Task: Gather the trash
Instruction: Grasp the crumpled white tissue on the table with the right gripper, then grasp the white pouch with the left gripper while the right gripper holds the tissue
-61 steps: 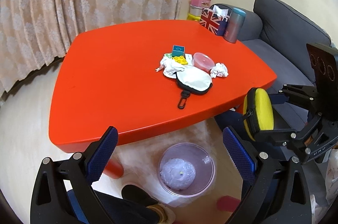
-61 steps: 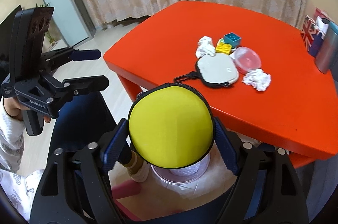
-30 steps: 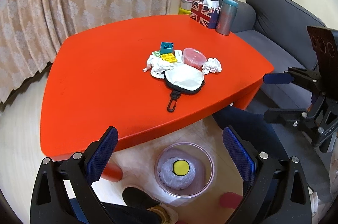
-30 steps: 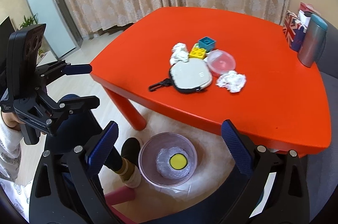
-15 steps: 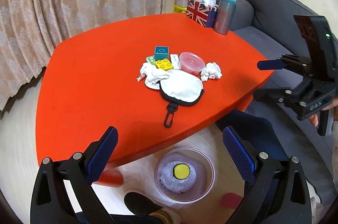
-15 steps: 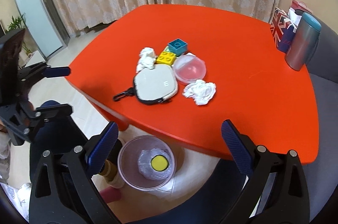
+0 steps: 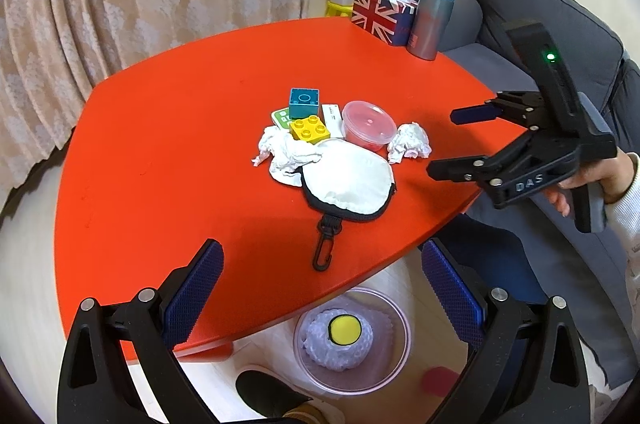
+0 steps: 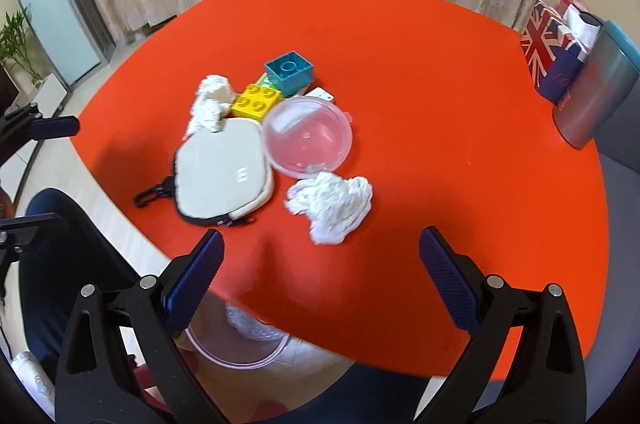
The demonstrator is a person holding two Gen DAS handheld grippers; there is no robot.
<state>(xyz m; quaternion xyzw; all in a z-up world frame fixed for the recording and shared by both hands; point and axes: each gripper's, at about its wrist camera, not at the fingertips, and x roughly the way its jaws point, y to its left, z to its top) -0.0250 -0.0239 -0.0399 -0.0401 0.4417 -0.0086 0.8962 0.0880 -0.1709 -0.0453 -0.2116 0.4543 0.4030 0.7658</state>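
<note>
Setting: a red table (image 7: 168,152) with a small cluster of things near its middle, and a clear bin (image 7: 352,340) on the floor just below the near edge.
Bin contents: a round yellow case (image 7: 344,329) lies on top of a whitish wad inside the bin, so part of the collecting looks done.
Trash left on the table: two crumpled tissues, the right tissue (image 8: 330,202) beside the clear lidded tub (image 8: 308,136), and the left tissue (image 8: 210,102) touching the grey pouch (image 8: 222,174) and the yellow brick (image 8: 256,100).
Other things: a teal block (image 8: 290,70) and some small cards sit behind the yellow brick; a flag-printed tissue box (image 7: 382,12) and a grey tumbler (image 7: 430,20) stand at the far edge of the table. By my reading these are not trash.
Right gripper (image 8: 320,264): fingers spread wide and holding nothing, above the near edge of the table with the right tissue just ahead between them.
Left gripper (image 7: 322,278): fingers also spread wide and empty, above the near corner of the table and over the bin.
Progress: partway, in my judgement; at least the two tissues remain to be picked up and dropped in the bin.
Likely next step: the right gripper seems best placed for the right tissue, which is soft and should crush easily in a grip.
</note>
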